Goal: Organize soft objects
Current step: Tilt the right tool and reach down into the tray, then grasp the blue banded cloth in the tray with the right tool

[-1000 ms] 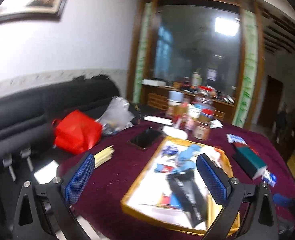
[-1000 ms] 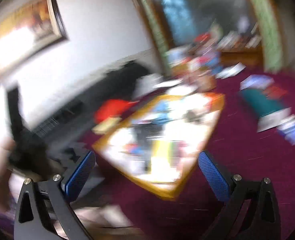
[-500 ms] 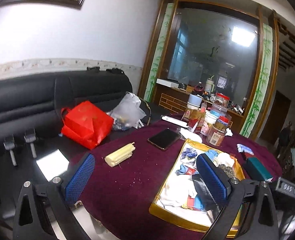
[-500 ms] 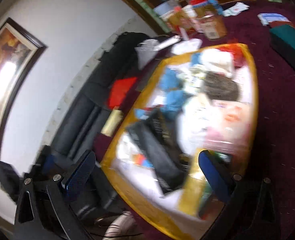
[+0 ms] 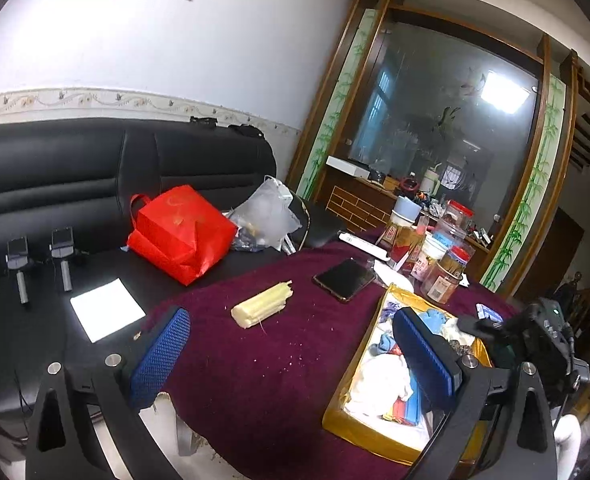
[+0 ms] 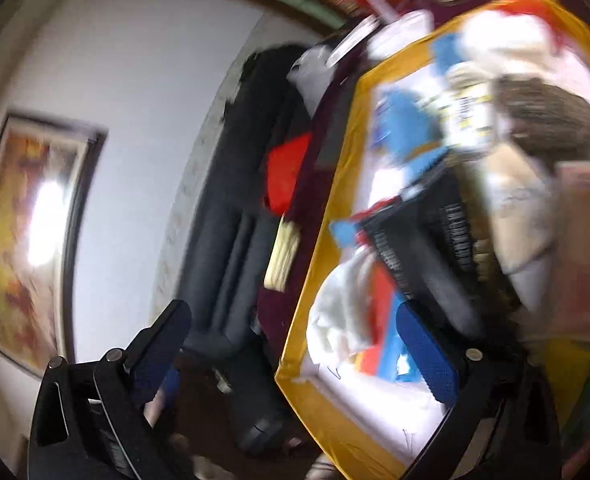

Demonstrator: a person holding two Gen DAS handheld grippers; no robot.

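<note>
left gripper spread, empty | right gripper spread above yellow tray | risk: blurred view, pads may catch several cloths

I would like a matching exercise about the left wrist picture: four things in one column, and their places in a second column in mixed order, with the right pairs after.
Things:
1. red bag
2. black phone
3. white sheet of paper
4. blue cloth

Places:
A. inside the yellow tray
B. flat on the purple tablecloth, between the pale bundle of sticks and the jars
C. on the black sofa seat, beside a clear plastic bag
D. flat on the dark surface left of the tablecloth

Pairs: 1-C, 2-B, 3-D, 4-A
</note>
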